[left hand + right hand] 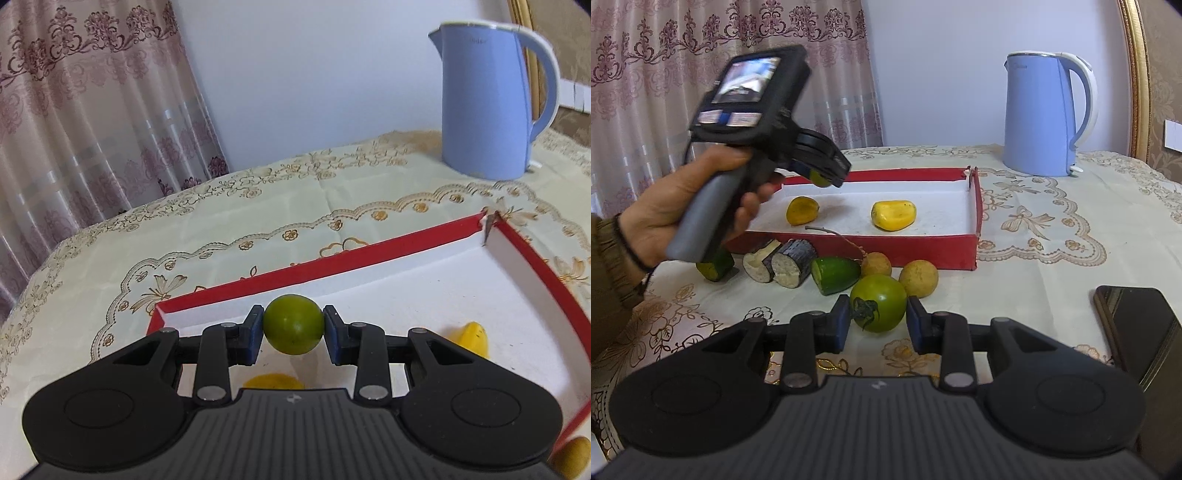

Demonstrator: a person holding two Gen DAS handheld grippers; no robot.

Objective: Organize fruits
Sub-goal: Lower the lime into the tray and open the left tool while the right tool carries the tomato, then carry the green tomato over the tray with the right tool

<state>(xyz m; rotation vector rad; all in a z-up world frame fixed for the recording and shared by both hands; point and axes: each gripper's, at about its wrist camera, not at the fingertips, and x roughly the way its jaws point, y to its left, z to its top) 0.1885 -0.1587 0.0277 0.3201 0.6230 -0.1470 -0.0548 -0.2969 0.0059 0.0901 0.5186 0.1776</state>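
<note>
Two yellow fruits lie boxed; left tongs point(293, 325) grip a green fruit point(293, 324) over the red box point(973, 206), right tongs point(875, 317) bracket an ungripped green tomato point(879, 308), several pieces remain on the counter point(1052, 266).

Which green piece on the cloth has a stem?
The round green tomato, between the right gripper fingers. Its dark calyx shows; the cut green wedge behind it is stemless.

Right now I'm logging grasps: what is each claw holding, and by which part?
The left claw pinches a small round green fruit across its sides, above the red box. The right claw brackets the green tomato; contact cannot be told.
</note>
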